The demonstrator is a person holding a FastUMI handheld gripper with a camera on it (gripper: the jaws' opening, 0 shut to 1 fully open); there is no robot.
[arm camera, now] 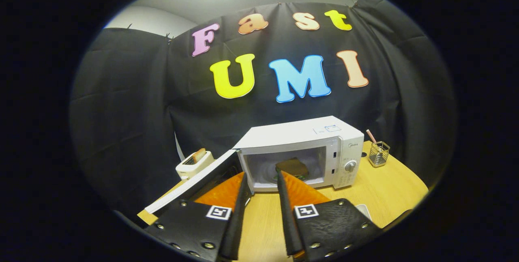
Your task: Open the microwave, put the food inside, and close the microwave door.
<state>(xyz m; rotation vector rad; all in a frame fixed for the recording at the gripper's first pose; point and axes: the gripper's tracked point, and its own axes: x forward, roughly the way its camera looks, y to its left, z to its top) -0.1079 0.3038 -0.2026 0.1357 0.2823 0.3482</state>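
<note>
Gripper, lower centre of frame: fingers spread, nothing between them, bare table showing in the gap. Microwave just ahead, centre frame. Door swung wide to the left, its edge beside the left finger. Food sits inside the cavity, beyond the fingertips. Toaster left of the door. Wire cup right of microwave, open tabletop around it.

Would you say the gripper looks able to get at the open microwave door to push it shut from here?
Probably yes. The door stands swung open just beside the gripper, whose fingers are apart and hold nothing, with nothing between them and the door. The food already lies inside the microwave.
</note>
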